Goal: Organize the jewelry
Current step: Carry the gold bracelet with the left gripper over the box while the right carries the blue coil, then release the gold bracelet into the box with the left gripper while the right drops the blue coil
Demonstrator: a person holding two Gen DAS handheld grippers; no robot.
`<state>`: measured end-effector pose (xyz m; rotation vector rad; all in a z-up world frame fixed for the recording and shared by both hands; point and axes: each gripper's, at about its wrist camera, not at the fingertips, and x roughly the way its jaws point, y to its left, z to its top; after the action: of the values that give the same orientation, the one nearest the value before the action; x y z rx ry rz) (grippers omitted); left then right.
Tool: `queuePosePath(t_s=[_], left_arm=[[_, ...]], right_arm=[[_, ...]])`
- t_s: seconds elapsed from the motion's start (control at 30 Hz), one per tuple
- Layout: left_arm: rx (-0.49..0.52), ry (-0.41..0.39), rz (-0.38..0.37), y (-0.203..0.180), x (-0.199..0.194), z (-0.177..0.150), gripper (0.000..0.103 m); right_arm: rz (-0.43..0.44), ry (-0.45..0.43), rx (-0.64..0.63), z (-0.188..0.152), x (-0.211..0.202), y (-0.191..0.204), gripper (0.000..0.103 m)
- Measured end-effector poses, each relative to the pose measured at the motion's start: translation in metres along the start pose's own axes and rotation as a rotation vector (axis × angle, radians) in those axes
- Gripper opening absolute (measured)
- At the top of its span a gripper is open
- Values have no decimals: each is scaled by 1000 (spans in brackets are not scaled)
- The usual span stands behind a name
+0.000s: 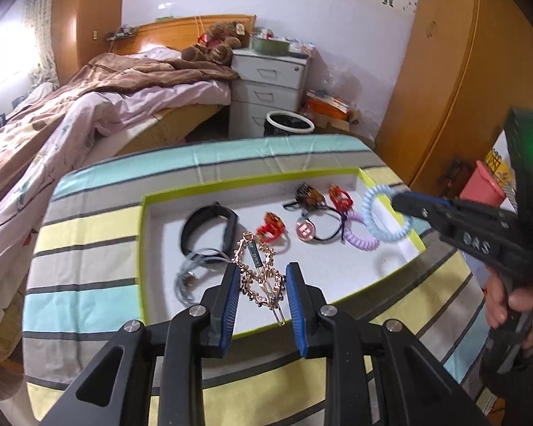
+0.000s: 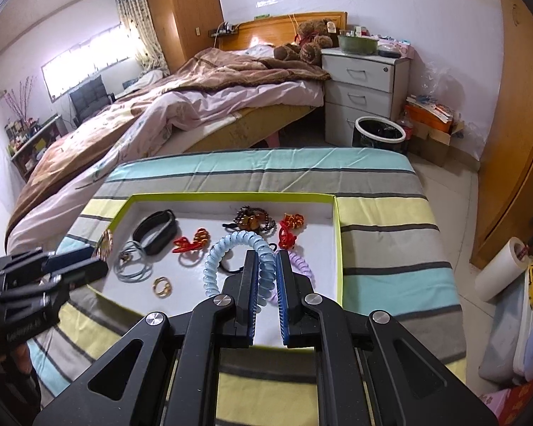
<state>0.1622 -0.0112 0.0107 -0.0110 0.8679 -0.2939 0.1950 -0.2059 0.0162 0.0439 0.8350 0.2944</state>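
Your left claw (image 1: pixel 263 277) grips the gold hair clip (image 1: pixel 257 269) above the tray's (image 1: pixel 144 248) near edge. Your right claw (image 2: pixel 266 259) is clenched on the blue coil tie (image 2: pixel 227 259), raised over the purple coil (image 2: pixel 300 262). Just beyond lie grey ties (image 2: pixel 133 266), a gold ring (image 2: pixel 161 287), red clips (image 2: pixel 192 241) and a black band (image 2: pixel 154 230). Past the bench (image 2: pixel 373 177) stands a bin (image 2: pixel 378 135).

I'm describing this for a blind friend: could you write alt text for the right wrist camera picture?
The right gripper is closed on a pale blue spiral hair tie, over a shallow white tray with a lime green rim that holds bracelets, red clips and a lilac coil tie. The tray sits on a striped cloth in a bedroom; the left gripper enters from the left.
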Motion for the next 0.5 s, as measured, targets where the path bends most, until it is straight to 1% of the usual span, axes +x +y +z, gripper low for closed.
queuePosePath(t_s=[0.07,0.13,0.2,0.37,0.5], left_arm=[[8,12,-9,-4,7,-2,27],[12,22,-18,-7,12,-3,27],[16,33,-28,-11,18,-4,27],[22,48,-51,-20,30,-4,27],[33,66,-64,-28,39,-4,27]], right_arm=[[-13,18,0,2,9,-5,10],[-5,45,-9,2,16,-8,10],[-30,56,-14,3,23,-13,10],[-32,99,5,3,37,-24,10],[-28,122,-5,-2,44,-25,10]])
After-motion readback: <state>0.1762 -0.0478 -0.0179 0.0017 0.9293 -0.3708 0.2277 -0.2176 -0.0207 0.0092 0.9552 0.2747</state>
